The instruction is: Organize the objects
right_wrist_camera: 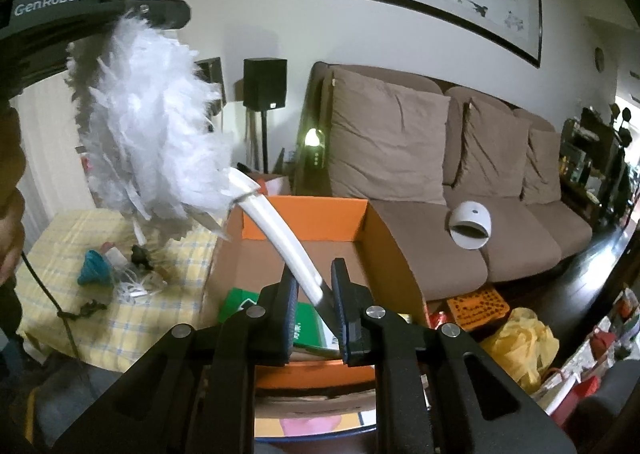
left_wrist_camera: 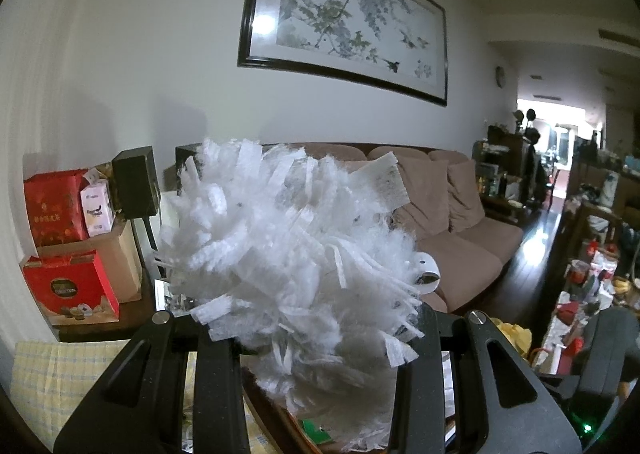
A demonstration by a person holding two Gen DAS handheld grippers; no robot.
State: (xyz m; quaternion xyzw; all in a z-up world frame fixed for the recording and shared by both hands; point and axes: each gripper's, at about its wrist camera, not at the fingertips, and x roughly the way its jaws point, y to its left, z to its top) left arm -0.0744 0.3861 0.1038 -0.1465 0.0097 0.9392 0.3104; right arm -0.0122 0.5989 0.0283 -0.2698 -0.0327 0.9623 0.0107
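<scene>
Two tools hold one duster above the orange box.

The right tool (right_wrist_camera: 314,290), tilted downward, clamps the duster's white handle (right_wrist_camera: 280,230). The long axis rises up-left to the fluffy head (right_wrist_camera: 148,113), gripped by the left tool (right_wrist_camera: 120,9) above the orange box (right_wrist_camera: 384,238).
</scene>
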